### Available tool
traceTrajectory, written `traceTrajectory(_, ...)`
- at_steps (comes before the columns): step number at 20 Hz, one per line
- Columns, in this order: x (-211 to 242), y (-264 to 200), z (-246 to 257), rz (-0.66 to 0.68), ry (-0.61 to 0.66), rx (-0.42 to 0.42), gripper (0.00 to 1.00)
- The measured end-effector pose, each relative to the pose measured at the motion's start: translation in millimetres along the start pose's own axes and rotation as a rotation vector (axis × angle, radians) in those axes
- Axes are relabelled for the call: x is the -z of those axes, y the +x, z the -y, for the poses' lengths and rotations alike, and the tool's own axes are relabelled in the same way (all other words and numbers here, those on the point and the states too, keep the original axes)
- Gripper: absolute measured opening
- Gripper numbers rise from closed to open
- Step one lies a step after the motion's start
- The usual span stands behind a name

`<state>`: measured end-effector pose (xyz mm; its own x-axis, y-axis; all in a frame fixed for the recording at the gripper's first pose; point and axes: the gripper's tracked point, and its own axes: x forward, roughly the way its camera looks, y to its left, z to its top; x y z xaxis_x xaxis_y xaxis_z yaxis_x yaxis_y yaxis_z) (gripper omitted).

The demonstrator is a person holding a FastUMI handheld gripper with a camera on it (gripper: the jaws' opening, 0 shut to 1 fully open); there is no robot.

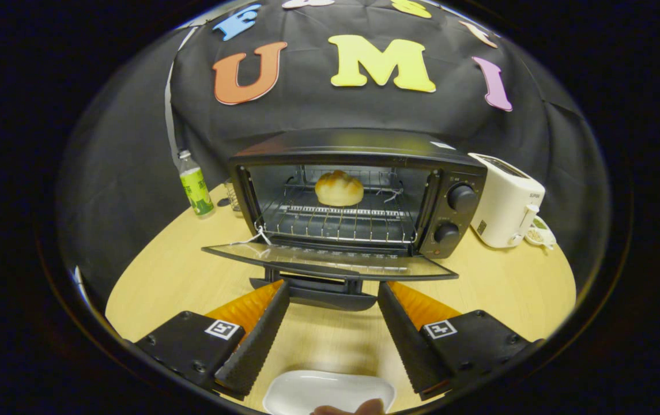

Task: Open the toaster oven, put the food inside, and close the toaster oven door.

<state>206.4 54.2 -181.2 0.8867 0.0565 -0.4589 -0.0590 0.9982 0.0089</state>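
Glossy black toaster oven with wire-metal rack – pale matt wood-look table (smooth), shiny white plate, cloth wall

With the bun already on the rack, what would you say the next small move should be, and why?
Probably bring the hand-held gripper forward and under the handle of the toaster oven door, ready to lift it shut. The bun sits on the wire rack inside, the door hangs fully open, and the fingers are open with nothing between them, just short of the handle.
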Motion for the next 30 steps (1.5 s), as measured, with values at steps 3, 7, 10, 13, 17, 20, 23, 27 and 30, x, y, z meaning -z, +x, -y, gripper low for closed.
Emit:
traceTrajectory(3, -15.4, 1.0, 0.6, 0.031, -0.014, 0.007, 1.00)
traceTrajectory(7, -41.0, 4.4, 0.1, 0.096, -0.023, 0.012, 1.00)
traceTrajectory(10, -60.2, 10.0, 1.1, 0.147, -0.013, 0.009, 1.00)
traceTrajectory(13, -70.7, 16.3, 5.3, 0.168, 0.001, 0.018, 1.00)
traceTrajectory(17, -77.6, 25.6, 5.2, 0.188, 0.022, 0.019, 1.00)
traceTrajectory(20, -81.5, 23.4, 0.8, 0.189, 0.057, 0.006, 1.00)
traceTrajectory(23, -90.6, 9.7, -2.0, 0.227, 0.059, 0.003, 1.00)
traceTrajectory(27, -99.9, -19.3, -4.8, 0.278, 0.069, -0.002, 1.00)
traceTrajectory(30, -106.5, -47.1, -5.0, 0.313, 0.066, -0.002, 1.00)
